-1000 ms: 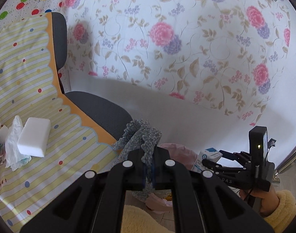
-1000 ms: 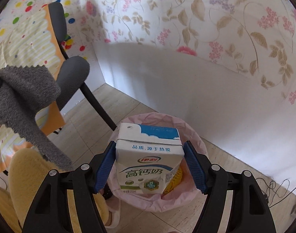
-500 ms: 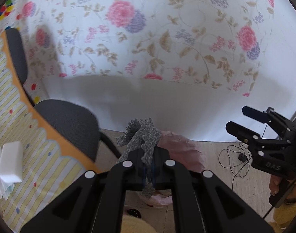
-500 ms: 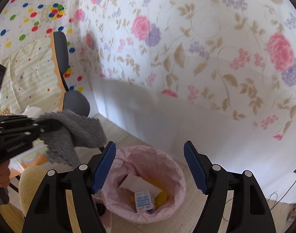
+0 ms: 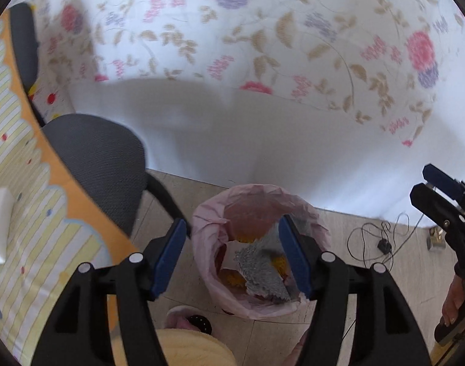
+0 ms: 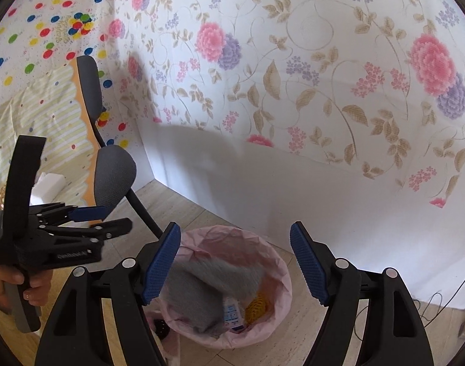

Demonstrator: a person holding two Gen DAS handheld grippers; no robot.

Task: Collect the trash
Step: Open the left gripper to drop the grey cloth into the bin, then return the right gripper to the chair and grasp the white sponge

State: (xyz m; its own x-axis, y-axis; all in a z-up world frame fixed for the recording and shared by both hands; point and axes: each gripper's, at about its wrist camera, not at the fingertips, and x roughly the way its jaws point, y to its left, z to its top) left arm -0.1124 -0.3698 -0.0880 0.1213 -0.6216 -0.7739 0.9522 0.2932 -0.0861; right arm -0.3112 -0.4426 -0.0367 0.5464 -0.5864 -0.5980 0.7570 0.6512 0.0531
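Note:
A bin lined with a pink bag (image 5: 256,195) (image 6: 272,250) stands on the floor by the wall. Inside it lies a grey cloth (image 5: 261,271) (image 6: 208,292), blurred in the right wrist view, over a milk carton (image 6: 232,311) and a yellow net (image 6: 258,305). My left gripper (image 5: 232,256) hovers above the bin with its jaws opening and nothing pressed between the pads; the cloth lies free below them. My right gripper (image 6: 235,262) hangs open and empty above the bin. Each gripper shows in the other view: the left gripper (image 6: 101,219) at left, the right gripper (image 5: 430,186) at the right edge.
A grey office chair (image 5: 98,158) (image 6: 114,170) stands left of the bin. A table under a striped yellow cloth (image 5: 21,213) (image 6: 43,116) holds a white block (image 6: 50,183). A black cable (image 5: 375,241) lies on the floor at right. A slipper (image 5: 189,320) is near the bin.
My left gripper has opened and let go of the grey cloth, which has dropped into the bin. It has also tilted down over the bin. The right gripper stayed open, raised slightly.

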